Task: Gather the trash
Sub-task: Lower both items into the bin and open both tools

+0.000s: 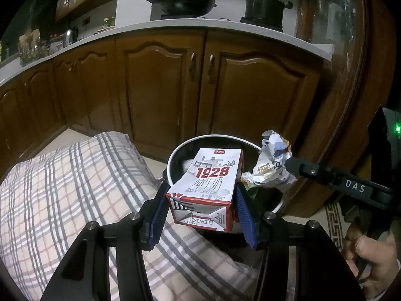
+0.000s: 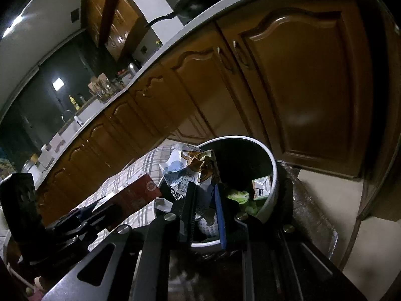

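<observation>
Dim kitchen, wooden cabinets (image 1: 155, 85) behind. Left wrist view: left gripper (image 1: 204, 200) fingers are clamping a milk carton (image 1: 208, 185) over the trash bin (image 1: 175, 155). Right wrist view: right gripper (image 2: 204, 200) fingers are pinching a crumpled wrapper (image 2: 190, 168) above the bin rim. Drop step; next, both need releasing inside the rim.

Bin (image 1: 173, 154) interior: mostly hidden behind milk carton (image 1: 208, 185).
Wrapper (image 2: 193, 168) base: hidden between right gripper (image 2: 204, 215) fingers.

Dim, warm indoor light; strong fisheye bending (black corners), glare on glossy cabinet doors (image 2: 300, 80)
</observation>
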Available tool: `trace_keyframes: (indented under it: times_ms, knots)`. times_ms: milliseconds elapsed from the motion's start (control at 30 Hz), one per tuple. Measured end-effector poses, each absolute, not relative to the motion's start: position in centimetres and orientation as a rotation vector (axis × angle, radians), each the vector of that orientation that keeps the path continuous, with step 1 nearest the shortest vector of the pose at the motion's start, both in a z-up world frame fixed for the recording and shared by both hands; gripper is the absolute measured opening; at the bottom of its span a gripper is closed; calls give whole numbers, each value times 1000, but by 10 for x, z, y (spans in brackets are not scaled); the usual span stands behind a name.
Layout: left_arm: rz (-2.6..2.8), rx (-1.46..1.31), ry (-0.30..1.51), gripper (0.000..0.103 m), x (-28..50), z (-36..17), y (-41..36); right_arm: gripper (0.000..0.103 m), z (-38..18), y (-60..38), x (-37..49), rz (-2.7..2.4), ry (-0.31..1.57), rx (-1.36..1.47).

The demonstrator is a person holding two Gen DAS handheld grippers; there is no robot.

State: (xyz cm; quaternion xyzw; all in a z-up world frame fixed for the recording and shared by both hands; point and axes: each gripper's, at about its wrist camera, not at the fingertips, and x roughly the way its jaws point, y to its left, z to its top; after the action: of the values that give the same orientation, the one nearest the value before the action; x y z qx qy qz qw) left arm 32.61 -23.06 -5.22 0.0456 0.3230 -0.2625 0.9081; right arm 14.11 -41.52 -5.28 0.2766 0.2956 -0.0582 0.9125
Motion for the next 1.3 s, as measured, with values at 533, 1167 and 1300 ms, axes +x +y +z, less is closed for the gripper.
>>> trace_keyframes:
  times_ms: [533,1167,1300]
  knots:
    - [-534,102,669,49,333,-48,-246,15,-53,-421,152,-134,632,556]
    - [-519,129,695,49,342,-51,-266,15,-60,-428,174,-165,699,512]
    - [-516,132,702,49,345,-50,-269,15,-61,-429,178,-171,711,507]
